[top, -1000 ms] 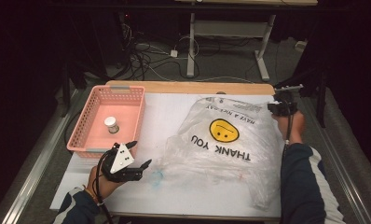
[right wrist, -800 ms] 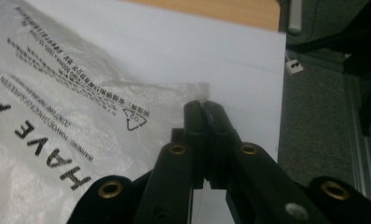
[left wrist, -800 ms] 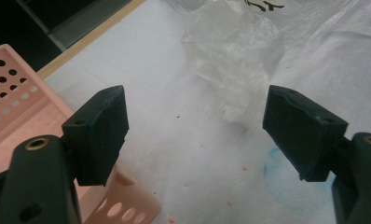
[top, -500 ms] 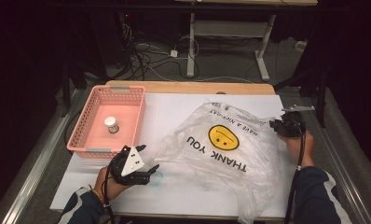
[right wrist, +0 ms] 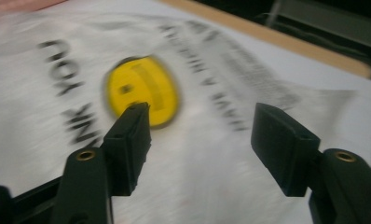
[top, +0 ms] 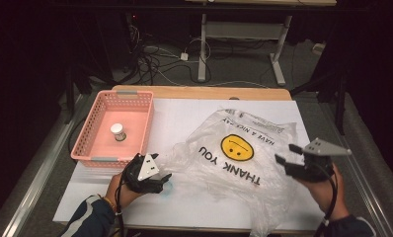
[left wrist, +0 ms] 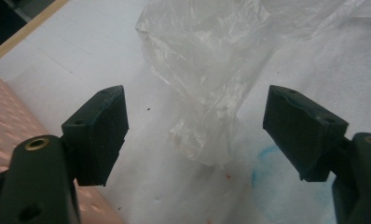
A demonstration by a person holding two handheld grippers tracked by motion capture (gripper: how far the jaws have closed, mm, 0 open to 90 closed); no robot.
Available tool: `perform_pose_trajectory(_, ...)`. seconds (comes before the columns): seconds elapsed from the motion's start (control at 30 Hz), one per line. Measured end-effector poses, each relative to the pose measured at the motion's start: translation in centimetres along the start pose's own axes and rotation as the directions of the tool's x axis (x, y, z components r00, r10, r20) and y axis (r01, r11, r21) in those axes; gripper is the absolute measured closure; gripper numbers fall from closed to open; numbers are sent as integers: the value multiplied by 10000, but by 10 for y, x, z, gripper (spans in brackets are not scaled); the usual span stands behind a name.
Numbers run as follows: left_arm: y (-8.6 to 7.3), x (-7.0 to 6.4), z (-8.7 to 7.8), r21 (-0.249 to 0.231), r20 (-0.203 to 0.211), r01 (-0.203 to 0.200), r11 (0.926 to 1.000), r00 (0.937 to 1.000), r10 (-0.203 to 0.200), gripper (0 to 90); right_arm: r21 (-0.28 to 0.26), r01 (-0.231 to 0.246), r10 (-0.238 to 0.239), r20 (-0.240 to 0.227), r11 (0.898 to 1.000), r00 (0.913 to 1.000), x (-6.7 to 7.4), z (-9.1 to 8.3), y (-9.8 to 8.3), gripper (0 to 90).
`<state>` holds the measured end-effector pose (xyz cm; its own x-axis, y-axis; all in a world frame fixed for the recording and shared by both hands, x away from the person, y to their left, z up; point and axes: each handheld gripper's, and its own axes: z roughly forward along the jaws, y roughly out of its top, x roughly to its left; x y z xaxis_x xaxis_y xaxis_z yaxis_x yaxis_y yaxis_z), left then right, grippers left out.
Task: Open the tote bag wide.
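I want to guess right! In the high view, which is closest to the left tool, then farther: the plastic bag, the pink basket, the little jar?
1. Plastic bag, just right of the left tool.
2. Pink basket, just behind it.
3. Little jar, inside the basket.

Bag [right wrist: 183,93] print motion-blurred in right gripper view, jar [top: 118,132] label unreadable

Clear plastic bag [top: 244,163] (smiley print), crumpled, lying flat

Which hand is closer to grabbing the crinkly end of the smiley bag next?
Probably the left. The left gripper is open with the plastic bag's bunched end right between its jaws. The right gripper has just been opening, nothing between its jaws, and is at the bag's far edge.
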<state>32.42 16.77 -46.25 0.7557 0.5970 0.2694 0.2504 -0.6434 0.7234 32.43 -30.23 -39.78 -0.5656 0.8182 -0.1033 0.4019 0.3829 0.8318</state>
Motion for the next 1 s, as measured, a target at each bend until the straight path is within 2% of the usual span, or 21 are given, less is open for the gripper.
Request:
perform_pose_trajectory(0.07, 1, 0, 2, 89, 6, -13, 10000, 10000, 13, 218, 182, 380, -368, -620, 9991, 9974, 22, -4, -7, 348)
perform_pose_trajectory(0.1, 1, -1, 4, 139, 23, -44, 9999, 10000, 44, 220, 341, 592, -541, -1357, 9977, 9893, 43, -8, -12, 323)
perform_pose_trajectory(0.13, 2, -1, 5, 165, 54, -44, 9999, 10000, 43, 220, 341, 592, -541, -1357, 9977, 9893, 43, -8, -12, 323)
perform_pose_trajectory(0.17, 2, -1, 6, 215, 170, -18, 9998, 9999, 15, 233, 370, 889, -800, -1973, 9953, 9771, 61, -11, -15, 309)
perform_pose_trajectory(0.2, 3, -1, 7, 182, 161, -75, 9998, 9998, 72, 233, 370, 889, -800, -1973, 9953, 9771, 61, -11, -15, 309)
perform_pose_trajectory(0.27, 4, -1, 10, 220, 338, 52, 9997, 9994, -59, 240, 443, 1198, -1058, -2405, 9918, 9649, 76, -13, -18, 294)
perform_pose_trajectory(0.3, 5, -1, 12, 282, 350, 54, 9996, 9994, -64, 274, 802, 1574, -1324, -2548, 9843, 9579, 87, -9, -23, 282)
perform_pose_trajectory(0.33, 5, -1, 13, 329, 423, 60, 9994, 9991, -73, 274, 802, 1574, -1324, -2548, 9843, 9579, 87, -9, -23, 282)
perform_pose_trajectory(0.37, 6, -1, 15, 349, 502, 71, 9994, 9987, -88, 300, 1077, 1812, -1477, -2636, 9775, 9533, 89, -5, -26, 281)
perform_pose_trajectory(0.4, 7, -1, 17, 386, 546, 112, 9992, 9984, -133, 364, 1756, 2160, -1665, -2592, 9605, 9514, 91, 5, -34, 290)
perform_pose_trajectory(0.43, 7, -1, 18, 467, 583, 75, 9989, 9982, -102, 364, 1756, 2160, -1665, -2592, 9605, 9514, 91, 5, -34, 290)
perform_pose_trajectory(0.47, 8, -2, 20, 511, 694, 68, 9987, 9975, -103, 434, 2381, 2464, -1957, -2176, 9395, 9562, 89, 14, -41, 368)
perform_pose_trajectory(0.5, 8, -3, 21, 542, 793, 0, 9985, 9968, -43, 434, 2381, 2464, -1957, -2176, 9395, 9562, 89, 14, -41, 368)
perform_pose_trajectory(0.53, 9, -4, 23, 634, 803, -20, 9980, 9968, -31, 518, 2736, 2369, -1848, -2031, 9322, 9616, 84, 19, -46, 478)
perform_pose_trajectory(0.57, 10, -4, 24, 693, 836, -20, 9976, 9965, -38, 560, 2670, 2196, -1647, -2134, 9383, 9630, 80, 20, -48, 551)
perform_pose_trajectory(0.6, 10, -5, 25, 737, 937, -79, 9972, 9956, 10, 560, 2670, 2196, -1647, -2134, 9383, 9630, 80, 20, -48, 551)
perform_pose_trajectory(0.63, 10, -5, 26, 784, 942, -142, 9968, 9955, 68, 579, 2615, 2077, -1543, -2108, 9426, 9653, 77, 20, -48, 578)
perform_pose_trajectory(0.7, 11, -6, 26, 841, 951, -206, 9962, 9954, 126, 638, 2628, 2121, -1681, -1801, 9413, 9692, 74, 20, -48, 681)
perform_pose_trajectory(0.77, 12, -6, 25, 768, 921, -235, 9968, 9956, 164, 689, 2536, 1973, -1565, -1721, 9470, 9726, 71, 20, -48, 745)
perform_pose_trajectory(0.93, 13, -3, 20, 484, 937, -91, 9988, 9956, 45, 759, 2046, 2064, -1796, -1423, 9568, 9734, 69, 16, -45, 841)
perform_pose_trajectory(1.0, 13, -1, 18, 344, 901, -6, 9994, 9959, -25, 775, 1934, 2059, -1802, -1422, 9593, 9733, 69, 15, -44, 846)
